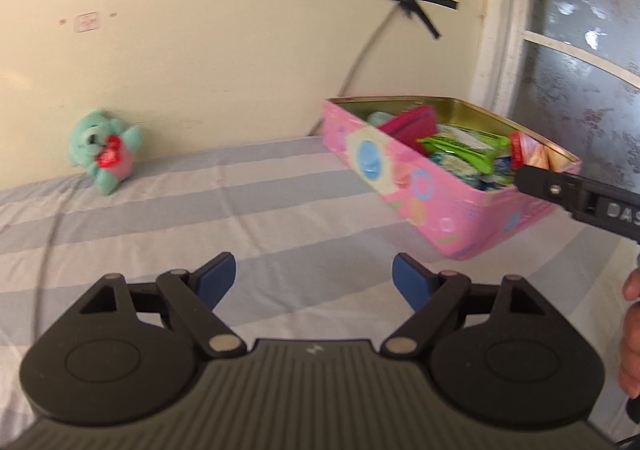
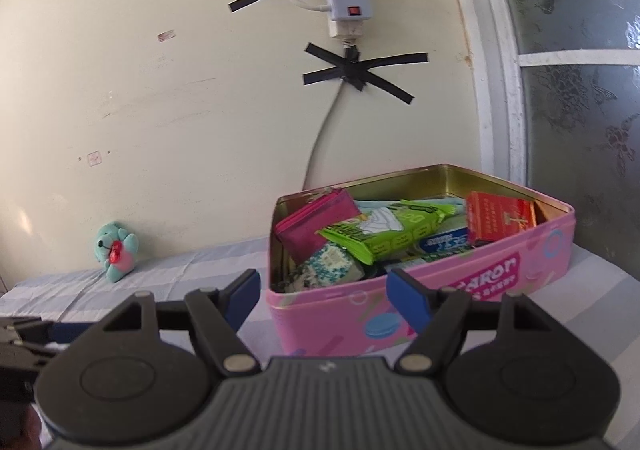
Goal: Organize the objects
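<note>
One tin [image 2: 420,314] — one plush [image 1: 105,151], two spread tools [image 1: 314,276]

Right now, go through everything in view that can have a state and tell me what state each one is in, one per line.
Pink tin: open, no lid on, packed with items.
Green packet: lying on top of the other contents.
Red box: inside the tin, at its right end.
Teal plush toy: sitting upright against the wall, outside the tin.
Left gripper: open, empty.
Right gripper: open, empty.

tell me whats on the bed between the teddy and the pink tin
Nothing: only bare striped sheet between the teddy and the pink tin, clearest in the left wrist view.
</note>
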Motion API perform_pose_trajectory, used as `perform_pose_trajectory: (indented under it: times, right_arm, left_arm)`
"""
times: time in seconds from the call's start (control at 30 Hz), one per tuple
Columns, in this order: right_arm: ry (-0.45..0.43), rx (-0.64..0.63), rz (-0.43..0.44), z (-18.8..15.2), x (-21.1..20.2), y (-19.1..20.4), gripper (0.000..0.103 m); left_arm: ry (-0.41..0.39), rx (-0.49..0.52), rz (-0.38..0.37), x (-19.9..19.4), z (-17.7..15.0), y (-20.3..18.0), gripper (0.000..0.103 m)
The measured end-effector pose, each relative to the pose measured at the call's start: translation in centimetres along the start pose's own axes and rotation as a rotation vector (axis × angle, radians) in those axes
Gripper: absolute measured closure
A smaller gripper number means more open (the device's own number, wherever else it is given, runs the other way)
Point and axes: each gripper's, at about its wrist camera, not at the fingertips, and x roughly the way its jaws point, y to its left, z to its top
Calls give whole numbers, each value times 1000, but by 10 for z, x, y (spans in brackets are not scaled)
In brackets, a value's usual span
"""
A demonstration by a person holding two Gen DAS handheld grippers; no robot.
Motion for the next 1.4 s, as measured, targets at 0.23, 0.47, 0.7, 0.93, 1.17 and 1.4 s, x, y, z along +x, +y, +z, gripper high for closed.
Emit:
perform_pose_trajectory:
  times: [0.23, 0.47, 0.7, 0.93, 1.17, 1.4]
  right_arm:
    - [6, -90, 91, 7, 11, 43, 29]
    - [83, -211, 239, 11, 55, 119, 29]
    - [111, -319, 354, 22, 128, 216, 29]
    - [154, -568, 335, 7, 217, 318, 24]
    - [222, -611, 219, -11, 298, 354, 16]
    - [173, -644, 214, -25, 296, 353, 49]
  left_arm:
    - [18, -95, 187, -9, -10, 83, 16]
    - [17, -385, 372, -18, -24, 169, 16]
    - [62, -535, 379, -14, -30, 195, 16]
    - [60, -576, 349, -15, -29, 201, 16]
    - [66, -585, 328, -13, -28, 204, 16]
    - [68, -577, 331, -13, -28, 205, 16]
